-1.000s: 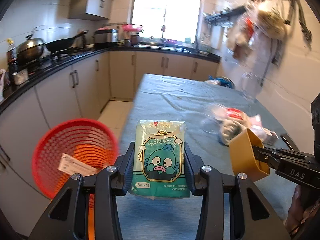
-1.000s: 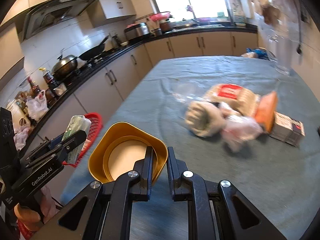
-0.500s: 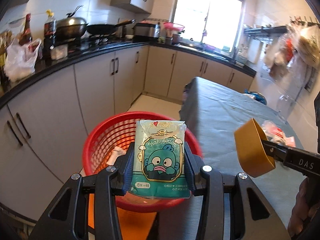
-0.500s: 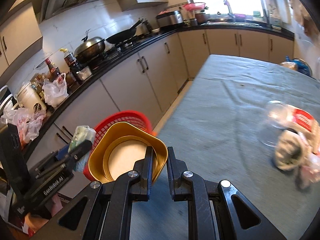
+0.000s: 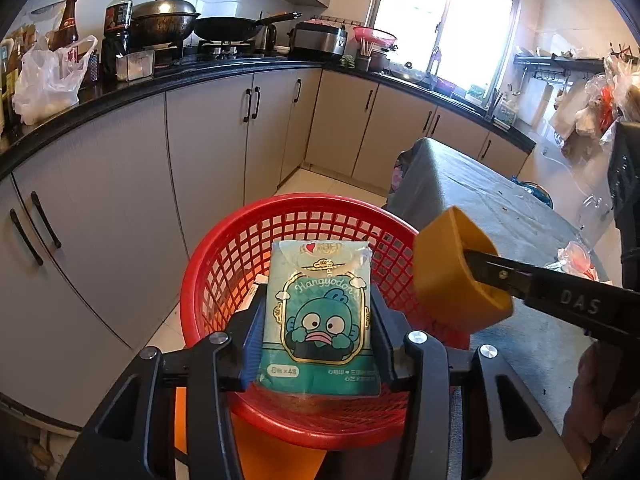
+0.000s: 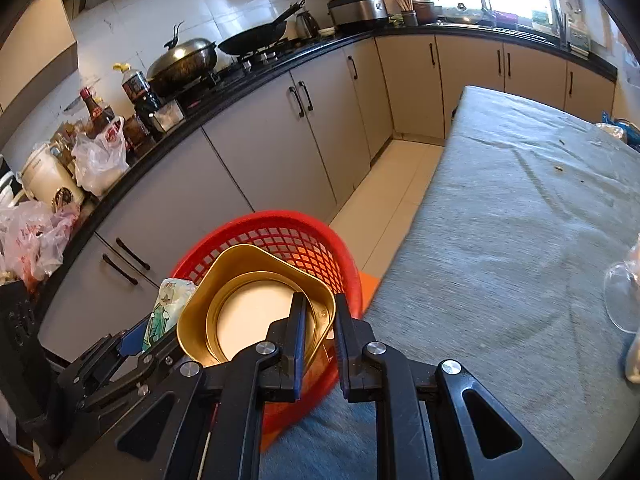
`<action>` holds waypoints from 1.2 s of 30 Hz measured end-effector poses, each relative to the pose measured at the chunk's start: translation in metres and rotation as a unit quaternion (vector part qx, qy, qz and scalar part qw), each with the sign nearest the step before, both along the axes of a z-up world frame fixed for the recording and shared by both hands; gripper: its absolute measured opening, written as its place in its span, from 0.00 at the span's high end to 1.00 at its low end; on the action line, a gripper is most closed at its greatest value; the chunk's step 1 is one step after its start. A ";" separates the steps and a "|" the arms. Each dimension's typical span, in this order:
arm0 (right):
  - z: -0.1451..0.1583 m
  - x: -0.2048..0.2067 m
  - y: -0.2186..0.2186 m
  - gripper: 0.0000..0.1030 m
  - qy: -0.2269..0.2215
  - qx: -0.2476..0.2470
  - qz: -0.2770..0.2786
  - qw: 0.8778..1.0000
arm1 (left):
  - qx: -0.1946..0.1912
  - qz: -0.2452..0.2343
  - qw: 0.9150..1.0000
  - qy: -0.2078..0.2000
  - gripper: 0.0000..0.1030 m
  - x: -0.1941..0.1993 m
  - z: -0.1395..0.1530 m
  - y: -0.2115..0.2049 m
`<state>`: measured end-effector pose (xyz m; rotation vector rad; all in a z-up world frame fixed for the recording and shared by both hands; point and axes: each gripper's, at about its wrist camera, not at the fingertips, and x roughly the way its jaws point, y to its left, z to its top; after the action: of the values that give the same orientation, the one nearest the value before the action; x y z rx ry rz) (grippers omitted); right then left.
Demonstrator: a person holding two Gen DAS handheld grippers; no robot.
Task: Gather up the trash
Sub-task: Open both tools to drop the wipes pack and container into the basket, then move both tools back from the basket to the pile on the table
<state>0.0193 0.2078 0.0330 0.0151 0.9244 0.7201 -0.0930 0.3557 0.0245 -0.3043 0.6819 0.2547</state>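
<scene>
My left gripper (image 5: 316,336) is shut on a teal tissue pack (image 5: 318,320) with a cartoon fish, held right over the red mesh basket (image 5: 248,248). My right gripper (image 6: 320,320) is shut on the rim of a gold paper bowl (image 6: 240,312), held over the same basket (image 6: 288,236) at its table side. The bowl (image 5: 452,272) shows at right in the left wrist view, the tissue pack (image 6: 166,308) at left in the right wrist view. A white scrap lies in the basket, mostly hidden.
The basket stands on an orange stool (image 5: 276,456) beside the grey-clothed table (image 6: 520,220). Grey cabinets (image 5: 120,184) and a black counter with pots and bottles run along the left. A clear glass (image 6: 624,304) and wrappers (image 5: 576,256) lie on the table.
Both grippers have swung left from the table toward the basket. The tissue pack and bowl now hang over the basket, closer than half a second ago.
</scene>
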 end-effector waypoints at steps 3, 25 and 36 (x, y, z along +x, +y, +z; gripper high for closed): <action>-0.002 0.003 0.006 0.82 0.007 0.004 0.003 1.000 | -0.004 0.002 1.000 0.001 0.55 0.002 -0.001 0.002; 0.023 -0.022 -0.062 0.78 0.003 0.062 -0.024 0.998 | -0.008 -0.003 1.000 -0.008 0.45 -0.003 0.014 -0.013; 0.024 -0.039 -0.111 0.78 0.007 0.080 -0.043 0.996 | 0.014 -0.029 0.999 -0.016 0.44 -0.007 0.032 -0.053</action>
<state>-0.0193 0.0963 0.0574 0.2013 0.8712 0.7132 -0.1002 0.3022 0.0568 -0.2616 0.6538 0.2024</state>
